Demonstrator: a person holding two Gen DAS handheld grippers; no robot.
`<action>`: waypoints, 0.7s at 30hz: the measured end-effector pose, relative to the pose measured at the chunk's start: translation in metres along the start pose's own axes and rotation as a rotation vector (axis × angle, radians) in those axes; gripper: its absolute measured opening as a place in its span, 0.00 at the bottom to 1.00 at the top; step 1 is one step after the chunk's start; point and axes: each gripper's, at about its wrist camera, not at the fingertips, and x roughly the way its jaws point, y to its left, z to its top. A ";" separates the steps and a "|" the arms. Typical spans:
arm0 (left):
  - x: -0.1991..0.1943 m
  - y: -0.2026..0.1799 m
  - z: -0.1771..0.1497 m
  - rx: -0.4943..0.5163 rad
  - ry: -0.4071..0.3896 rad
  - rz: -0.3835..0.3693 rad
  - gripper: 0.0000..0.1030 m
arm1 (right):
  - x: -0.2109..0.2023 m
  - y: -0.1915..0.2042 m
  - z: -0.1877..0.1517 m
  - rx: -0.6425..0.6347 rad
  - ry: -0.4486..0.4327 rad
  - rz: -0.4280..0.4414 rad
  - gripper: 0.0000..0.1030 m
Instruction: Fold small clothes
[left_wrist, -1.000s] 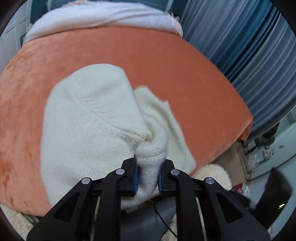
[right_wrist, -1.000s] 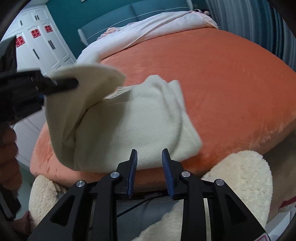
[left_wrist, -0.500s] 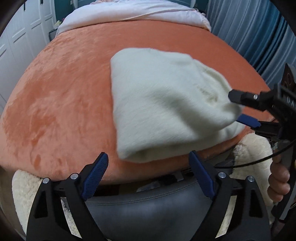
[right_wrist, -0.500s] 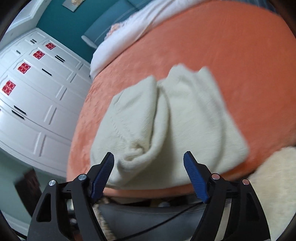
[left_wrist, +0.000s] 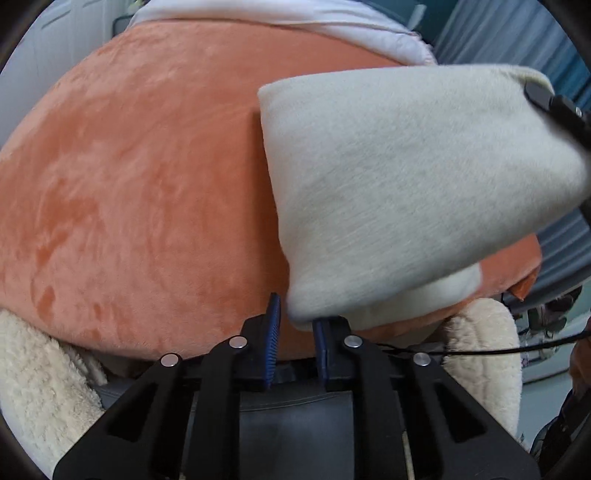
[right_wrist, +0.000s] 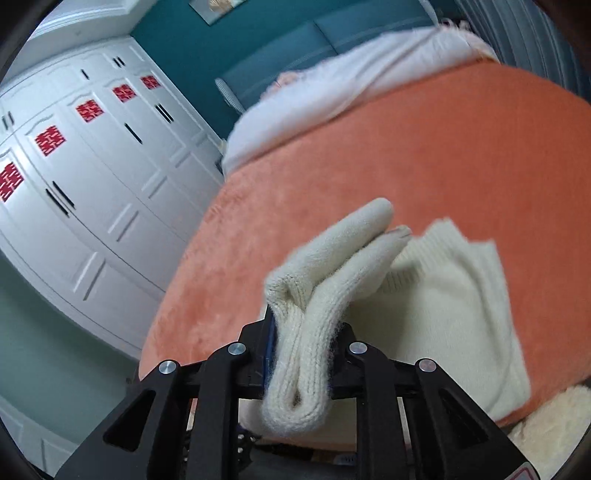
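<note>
A cream knit garment (left_wrist: 406, 177) lies folded on the orange plush bed cover (left_wrist: 147, 184). In the right wrist view my right gripper (right_wrist: 301, 354) is shut on a doubled edge of the garment (right_wrist: 306, 332) and lifts it off the cover; the rest (right_wrist: 461, 314) lies flat. That gripper's finger shows in the left wrist view (left_wrist: 554, 103) at the garment's raised far corner. My left gripper (left_wrist: 295, 332) hangs at the garment's near corner, jaws narrowly apart, the cloth just above the right pad and not clamped.
White bedding (right_wrist: 351, 85) lies at the head of the bed. White wardrobe doors (right_wrist: 74, 184) stand on the left. A fluffy cream rug (left_wrist: 487, 350) lies at the bed's foot. Blue curtains (left_wrist: 517, 33) hang on the right.
My right gripper shut on the garment's edge and lifted it. My left gripper, wide open half a second ago, narrowed its jaws and came up to the near corner.
</note>
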 end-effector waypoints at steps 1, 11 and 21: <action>-0.001 -0.008 0.002 0.024 0.001 -0.004 0.16 | -0.011 -0.002 0.001 -0.021 -0.034 -0.036 0.18; 0.023 -0.036 -0.001 0.119 0.081 0.035 0.20 | 0.032 -0.126 -0.071 0.102 0.205 -0.351 0.19; -0.030 0.017 0.001 -0.032 -0.027 0.187 0.44 | -0.043 -0.103 -0.066 0.066 0.107 -0.315 0.27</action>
